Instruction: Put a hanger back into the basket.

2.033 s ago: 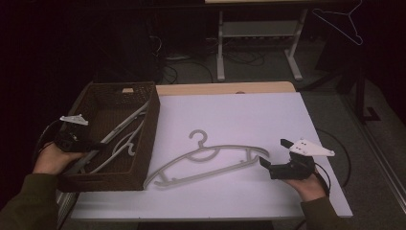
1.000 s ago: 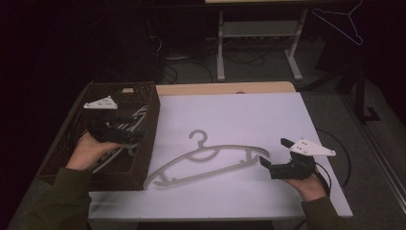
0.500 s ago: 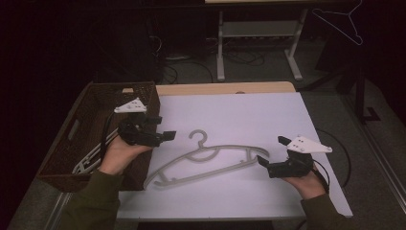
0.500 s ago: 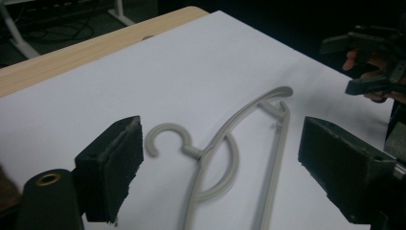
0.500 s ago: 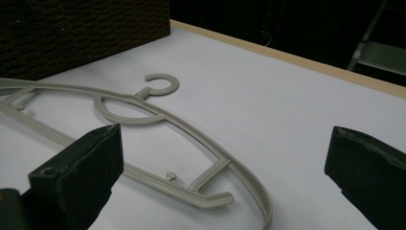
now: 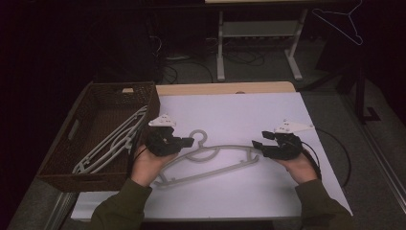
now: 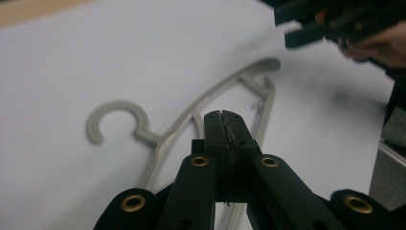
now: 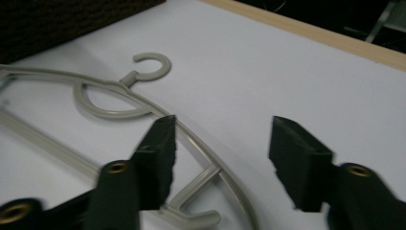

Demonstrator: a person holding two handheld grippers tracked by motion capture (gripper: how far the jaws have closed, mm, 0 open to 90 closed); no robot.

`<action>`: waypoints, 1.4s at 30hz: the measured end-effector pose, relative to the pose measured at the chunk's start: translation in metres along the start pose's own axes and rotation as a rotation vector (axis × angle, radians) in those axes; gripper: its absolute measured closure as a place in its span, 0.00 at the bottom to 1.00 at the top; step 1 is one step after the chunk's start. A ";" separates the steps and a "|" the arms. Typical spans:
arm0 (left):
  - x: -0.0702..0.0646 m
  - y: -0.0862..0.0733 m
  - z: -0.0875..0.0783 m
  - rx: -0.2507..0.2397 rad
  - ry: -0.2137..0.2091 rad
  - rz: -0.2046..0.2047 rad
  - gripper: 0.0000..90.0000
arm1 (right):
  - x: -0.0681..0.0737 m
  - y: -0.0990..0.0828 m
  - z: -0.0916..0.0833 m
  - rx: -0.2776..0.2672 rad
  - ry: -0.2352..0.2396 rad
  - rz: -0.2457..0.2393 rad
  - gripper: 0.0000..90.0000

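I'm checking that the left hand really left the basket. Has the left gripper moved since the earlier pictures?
Yes. In the high view the left gripper has gone rightward from over the wicker basket to the grey hanger on the white table, its jaws just closed.

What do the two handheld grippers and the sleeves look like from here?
Both the left gripper and right gripper are black, each topped by a pale three-cornered plate. Brass-coloured rivets dot the black jaw links. A black cable loops from the right one. The sleeves are dark olive green.
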State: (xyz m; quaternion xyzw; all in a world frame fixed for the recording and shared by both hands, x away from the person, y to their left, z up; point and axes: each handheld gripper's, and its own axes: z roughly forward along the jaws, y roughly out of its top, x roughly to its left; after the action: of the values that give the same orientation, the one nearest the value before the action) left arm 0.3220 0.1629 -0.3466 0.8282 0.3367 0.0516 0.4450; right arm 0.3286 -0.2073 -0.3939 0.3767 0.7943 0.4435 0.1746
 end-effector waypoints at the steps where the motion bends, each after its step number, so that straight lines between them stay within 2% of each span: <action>1: 0.000 -0.002 0.002 0.015 0.003 0.002 1.00 | 0.000 0.000 0.000 0.000 0.000 0.000 0.56; 2: 0.000 -0.007 0.006 0.029 0.001 -0.001 1.00 | -0.001 0.001 0.003 0.012 0.002 -0.001 0.60; 3: -0.001 -0.010 0.009 0.039 0.002 -0.007 1.00 | -0.003 0.004 0.014 0.044 0.009 0.003 0.70; 4: -0.001 -0.013 0.011 0.048 0.005 -0.009 1.00 | -0.003 0.004 0.014 0.044 0.009 0.003 0.70; 6: -0.001 -0.022 0.018 0.067 0.010 -0.019 1.00 | -0.005 0.005 0.023 0.083 0.013 -0.001 0.75; 7: 0.000 -0.026 0.021 0.082 0.015 -0.020 1.00 | -0.004 0.007 0.034 0.122 0.012 -0.016 0.74; 9: 0.001 -0.032 0.026 0.106 0.019 -0.019 1.00 | -0.003 0.007 0.038 0.141 0.020 -0.017 0.71; 12: 0.003 -0.038 0.031 0.130 0.024 -0.017 1.00 | -0.003 0.007 0.052 0.193 0.036 -0.061 0.70; 15: 0.005 -0.042 0.033 0.136 0.019 -0.029 1.00 | -0.004 0.005 0.063 0.244 0.047 -0.098 0.70; 17: 0.006 -0.044 0.034 0.143 0.022 -0.027 1.00 | -0.004 0.005 0.067 0.261 0.060 -0.105 0.71; 18: 0.006 -0.044 0.035 0.144 0.022 -0.029 1.00 | -0.003 0.005 0.072 0.288 0.065 -0.126 0.72; 22: 0.008 -0.047 0.037 0.149 0.025 -0.045 0.99 | -0.003 0.003 0.078 0.314 0.059 -0.148 0.74; 23: 0.009 -0.048 0.036 0.159 0.024 -0.035 0.98 | -0.003 0.002 0.080 0.324 0.066 -0.157 0.74; 24: 0.009 -0.048 0.037 0.156 0.022 -0.046 0.98 | -0.002 0.002 0.080 0.330 0.071 -0.160 0.74; 29: 0.010 -0.049 0.037 0.159 0.026 -0.045 0.96 | 0.000 0.000 0.080 0.350 0.069 -0.187 0.76; 33: 0.011 -0.049 0.036 0.155 0.025 -0.045 0.96 | -0.004 -0.002 0.076 0.360 0.058 -0.187 0.76; 36: 0.011 -0.049 0.036 0.150 0.027 -0.049 0.96 | -0.009 -0.004 0.071 0.371 0.031 -0.195 0.76; 37: 0.012 -0.049 0.036 0.151 0.028 -0.048 0.96 | -0.015 -0.006 0.066 0.378 0.011 -0.187 0.76; 39: 0.012 -0.049 0.036 0.152 0.027 -0.048 0.97 | -0.018 -0.008 0.063 0.381 0.001 -0.182 0.76; 42: 0.012 -0.049 0.036 0.156 0.027 -0.048 0.98 | -0.034 -0.016 0.049 0.378 -0.028 -0.154 0.76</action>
State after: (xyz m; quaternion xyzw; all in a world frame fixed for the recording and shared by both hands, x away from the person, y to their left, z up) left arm 0.3200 0.1627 -0.4084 0.8512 0.3656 0.0259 0.3756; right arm 0.3737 -0.2104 -0.4362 0.3471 0.8874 0.2665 0.1450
